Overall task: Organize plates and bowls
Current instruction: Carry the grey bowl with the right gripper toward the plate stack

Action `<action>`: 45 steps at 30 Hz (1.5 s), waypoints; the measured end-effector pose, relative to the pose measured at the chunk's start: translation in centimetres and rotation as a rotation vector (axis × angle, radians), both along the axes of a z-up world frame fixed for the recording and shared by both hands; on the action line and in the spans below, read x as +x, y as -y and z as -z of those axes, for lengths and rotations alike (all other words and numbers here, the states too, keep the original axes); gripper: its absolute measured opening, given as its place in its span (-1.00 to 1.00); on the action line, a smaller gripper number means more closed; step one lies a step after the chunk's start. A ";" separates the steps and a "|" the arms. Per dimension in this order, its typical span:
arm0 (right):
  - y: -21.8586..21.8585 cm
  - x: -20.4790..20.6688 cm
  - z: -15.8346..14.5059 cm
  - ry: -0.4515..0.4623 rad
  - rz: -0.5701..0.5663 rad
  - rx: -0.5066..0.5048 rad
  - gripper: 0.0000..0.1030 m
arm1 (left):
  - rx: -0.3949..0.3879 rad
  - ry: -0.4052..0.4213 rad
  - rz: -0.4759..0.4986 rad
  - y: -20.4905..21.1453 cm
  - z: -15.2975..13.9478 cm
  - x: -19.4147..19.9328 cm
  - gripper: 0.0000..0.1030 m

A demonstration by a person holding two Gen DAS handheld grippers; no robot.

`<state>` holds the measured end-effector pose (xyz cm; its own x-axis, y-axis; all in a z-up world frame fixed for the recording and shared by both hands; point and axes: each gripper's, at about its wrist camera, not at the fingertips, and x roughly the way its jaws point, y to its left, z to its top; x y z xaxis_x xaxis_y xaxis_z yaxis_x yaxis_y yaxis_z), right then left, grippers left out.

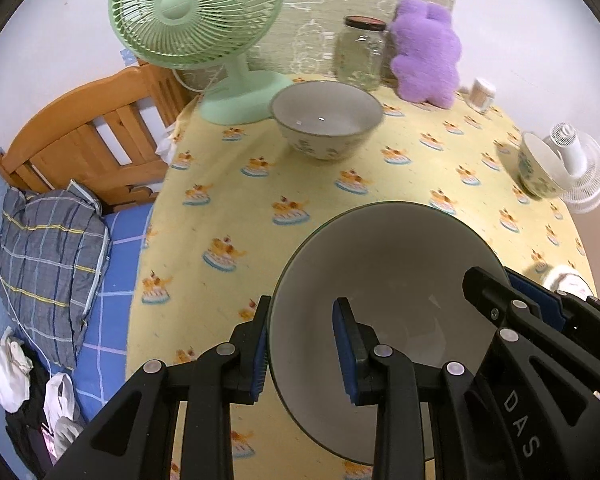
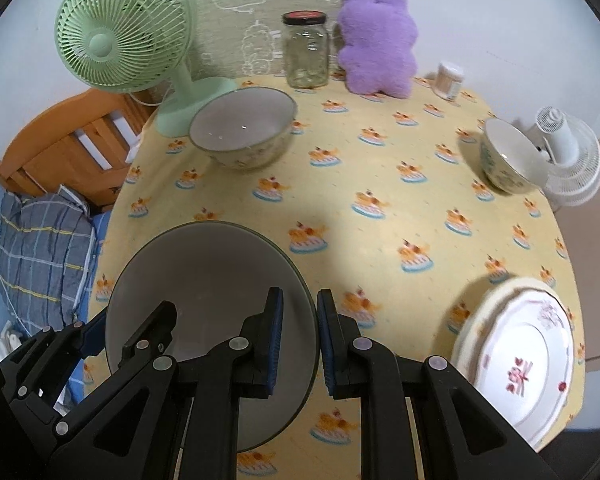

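A large grey-white bowl [image 1: 392,280] is held between both grippers above the yellow tablecloth; it also shows in the right wrist view [image 2: 204,276]. My left gripper [image 1: 302,344] straddles its left rim, jaws apart about the rim. My right gripper [image 2: 298,340] is shut on the bowl's right rim. A second floral bowl [image 1: 327,118] [image 2: 242,126] stands at the back by the green fan. A smaller floral bowl [image 1: 536,168] [image 2: 510,156] stands at the right edge. Stacked floral plates [image 2: 520,364] lie at the front right.
A green fan [image 1: 196,12] [image 2: 120,28], a glass jar [image 1: 360,54] [image 2: 306,50], a purple plush [image 1: 426,48] [image 2: 376,36] and a small container [image 2: 450,78] line the back. A white fan [image 2: 568,160] stands at the right. A wooden bed [image 1: 88,140] lies left.
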<state>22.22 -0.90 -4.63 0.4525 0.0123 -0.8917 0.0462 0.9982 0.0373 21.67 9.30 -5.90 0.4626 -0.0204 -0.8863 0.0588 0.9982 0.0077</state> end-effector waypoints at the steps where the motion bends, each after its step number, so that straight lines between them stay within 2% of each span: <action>1: 0.5 -0.5 -0.1 -0.001 0.004 -0.001 -0.60 | 0.000 -0.001 0.005 0.5 -0.1 -0.4 -0.45; 12: 3.8 -4.2 -0.2 -0.008 0.013 -0.001 -0.60 | 0.004 -0.016 0.014 3.9 0.1 -3.7 -0.45; 20: 5.8 -5.6 1.0 -0.035 0.023 0.001 -0.60 | 0.006 -0.046 0.033 5.8 1.2 -4.9 -0.45; 37: 7.0 -5.3 4.3 -0.112 0.005 0.021 -0.60 | 0.018 -0.128 0.011 6.8 3.8 -5.2 -0.45; 45: 7.4 -4.6 4.6 -0.097 -0.022 0.026 -0.60 | 0.039 -0.105 -0.006 7.3 3.9 -4.9 -0.45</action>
